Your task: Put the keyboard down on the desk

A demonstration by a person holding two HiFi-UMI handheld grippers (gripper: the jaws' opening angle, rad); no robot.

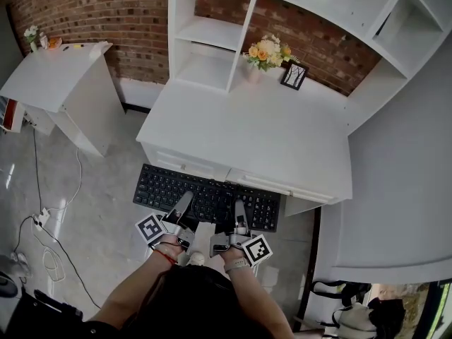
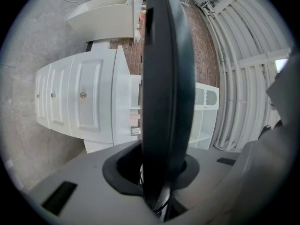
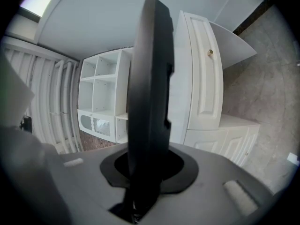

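Nearest me, the left tool [image 1: 186, 205] and the right tool [image 1: 239, 212] each clamp the near long edge of the black keyboard [image 1: 212, 193]. It hangs in the air just short of the front of the worktop [image 1: 268, 140], above the floor. Held by one edge only, its far side may sag or slip from the pads. Carried forward too low, that side would strike the worktop's front and twist loose. Pushed too deep, it could nudge the flower vase [image 1: 263, 56] and small picture frame [image 1: 293, 75] at the back.
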